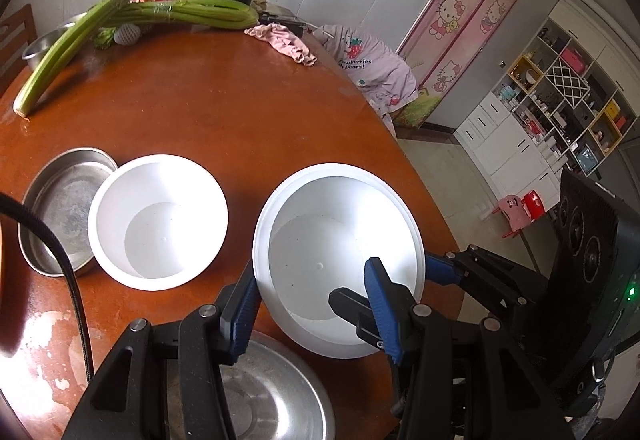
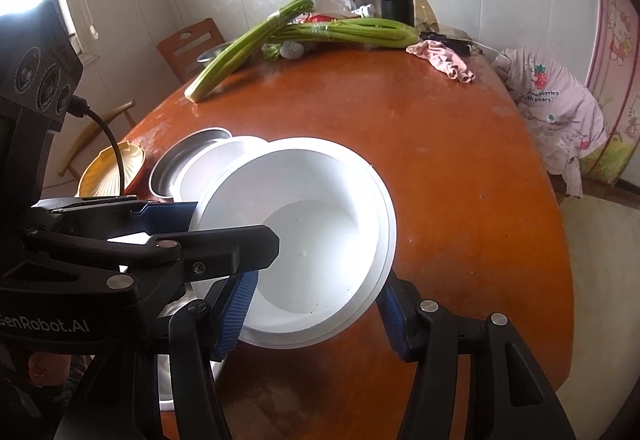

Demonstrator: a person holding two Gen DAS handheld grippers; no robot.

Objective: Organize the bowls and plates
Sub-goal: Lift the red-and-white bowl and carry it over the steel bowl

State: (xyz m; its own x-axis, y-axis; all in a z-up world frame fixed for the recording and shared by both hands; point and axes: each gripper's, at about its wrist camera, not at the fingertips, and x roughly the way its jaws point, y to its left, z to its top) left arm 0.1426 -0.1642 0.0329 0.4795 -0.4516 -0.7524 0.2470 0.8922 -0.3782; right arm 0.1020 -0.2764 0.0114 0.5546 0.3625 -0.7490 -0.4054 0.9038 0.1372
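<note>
Left wrist view shows your left gripper (image 1: 316, 304) and right gripper (image 2: 316, 316) both clamped on the rim of the large white bowl (image 1: 340, 240), raised above the table (image 1: 224, 112); treat it as light, rigid, slippery.

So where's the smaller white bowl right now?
In the left wrist view the smaller white bowl sits on the table, overlapping the steel dish, left of the large white bowl both grippers hold.
</note>
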